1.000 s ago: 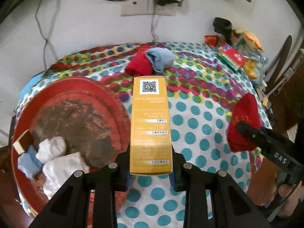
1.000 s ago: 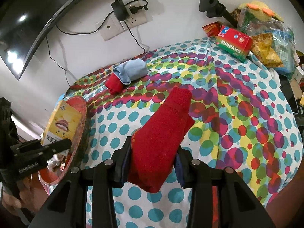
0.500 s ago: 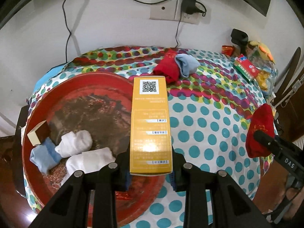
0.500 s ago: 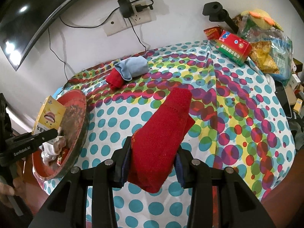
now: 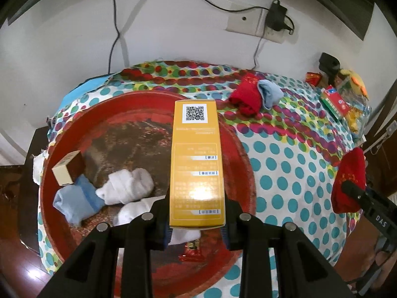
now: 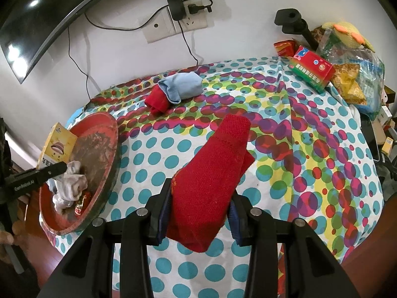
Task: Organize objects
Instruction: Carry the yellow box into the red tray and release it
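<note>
Red, round and scuffed, the tray (image 5: pixel 243 164) sits below my yellow carton (image 5: pixel 197 164), clamped in the left fingers (image 5: pixel 196 223); I'd lower its stiff flat base onto bare tray, clear of the soft white socks (image 5: pixel 126 186). Right fingers (image 6: pixel 199 213) pinch a nubbly red sock (image 6: pixel 211 173) above the dotted surface (image 6: pixel 310 173).

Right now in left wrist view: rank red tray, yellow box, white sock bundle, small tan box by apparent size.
1. red tray
2. yellow box, though it sits close to the lens in the left gripper, so it looks inflated
3. white sock bundle
4. small tan box
</note>
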`<action>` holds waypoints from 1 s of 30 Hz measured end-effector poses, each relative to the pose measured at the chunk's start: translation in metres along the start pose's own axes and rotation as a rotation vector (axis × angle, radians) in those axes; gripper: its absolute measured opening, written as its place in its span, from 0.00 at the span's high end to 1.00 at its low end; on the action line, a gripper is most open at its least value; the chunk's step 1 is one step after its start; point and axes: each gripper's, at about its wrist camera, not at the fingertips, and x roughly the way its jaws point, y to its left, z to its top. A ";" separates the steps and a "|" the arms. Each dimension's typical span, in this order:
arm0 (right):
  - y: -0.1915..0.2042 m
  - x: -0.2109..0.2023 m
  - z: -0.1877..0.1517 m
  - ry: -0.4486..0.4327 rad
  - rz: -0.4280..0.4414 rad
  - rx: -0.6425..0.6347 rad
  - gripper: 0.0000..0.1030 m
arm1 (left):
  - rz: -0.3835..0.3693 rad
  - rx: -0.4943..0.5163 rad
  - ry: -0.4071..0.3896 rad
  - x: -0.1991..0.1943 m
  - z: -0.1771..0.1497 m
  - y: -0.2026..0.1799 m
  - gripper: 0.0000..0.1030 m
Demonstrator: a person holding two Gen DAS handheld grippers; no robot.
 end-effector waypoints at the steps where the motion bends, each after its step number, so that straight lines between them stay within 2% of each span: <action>1: 0.001 0.001 0.000 0.002 -0.002 -0.001 0.63 | 0.003 -0.009 -0.003 -0.001 0.001 0.004 0.71; 14: 0.006 0.012 0.000 0.031 -0.015 -0.013 0.63 | 0.057 -0.063 -0.023 -0.001 0.016 0.053 0.71; 21: 0.005 0.017 0.000 0.041 -0.034 -0.006 0.63 | 0.087 -0.051 -0.003 0.008 0.027 0.080 0.71; 30: 0.001 0.022 -0.002 0.059 -0.055 0.003 0.63 | 0.146 0.026 0.041 0.026 0.034 0.096 0.71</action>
